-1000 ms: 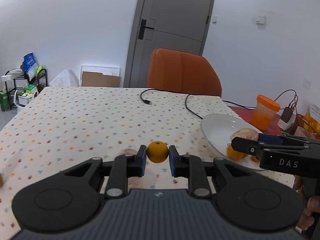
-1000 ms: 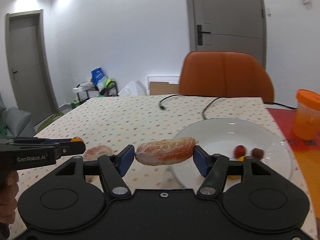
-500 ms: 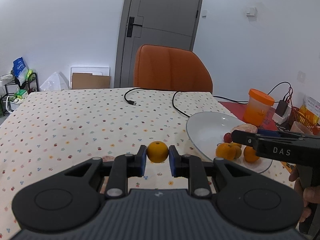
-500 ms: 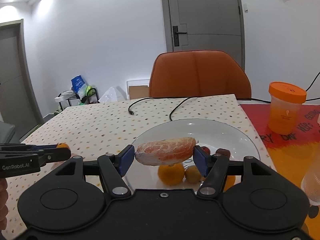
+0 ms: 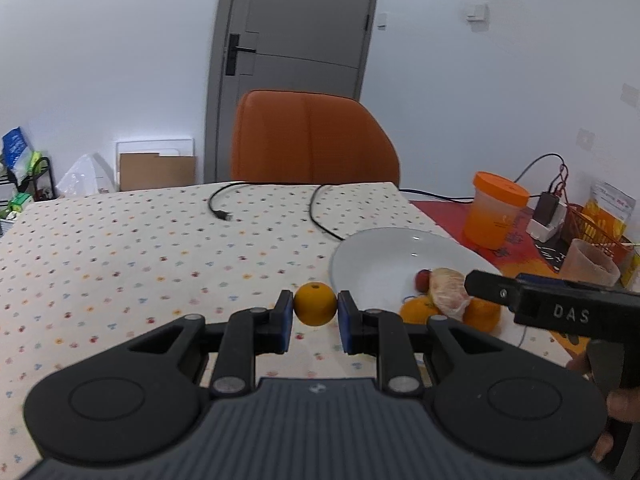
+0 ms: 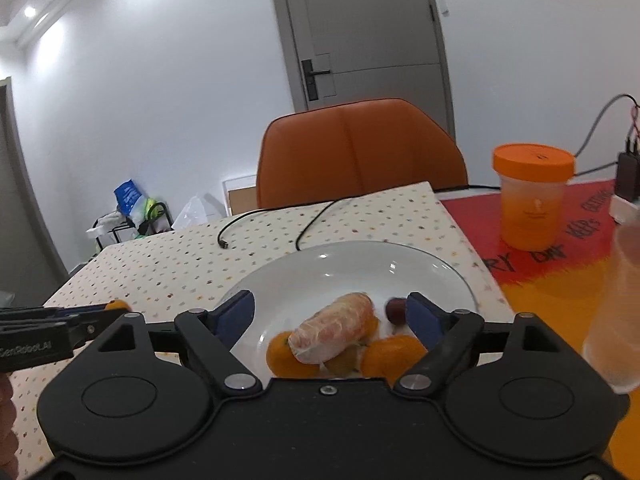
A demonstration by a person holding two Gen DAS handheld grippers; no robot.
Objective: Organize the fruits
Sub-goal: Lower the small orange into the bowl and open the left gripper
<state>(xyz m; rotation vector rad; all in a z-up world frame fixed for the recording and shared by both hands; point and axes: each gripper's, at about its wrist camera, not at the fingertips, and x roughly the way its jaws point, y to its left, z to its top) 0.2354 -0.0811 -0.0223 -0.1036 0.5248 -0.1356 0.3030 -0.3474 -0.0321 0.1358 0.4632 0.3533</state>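
Two grippers: left gripper (image 5: 315, 316) jaws pinching small orange (image 5: 315, 303); right gripper (image 6: 330, 316) jaws spread wide over pomelo segment (image 6: 335, 333).

The room is bright, with soft, even light. In the right wrist view, small ceiling lamps (image 6: 30, 11) glow at the top left and make the wall near them shine. Little white glints sit on the plate (image 6: 394, 266). Shadows are faint. Both pictures bend at the edges, with dark corners. The right view looks a bit blurry
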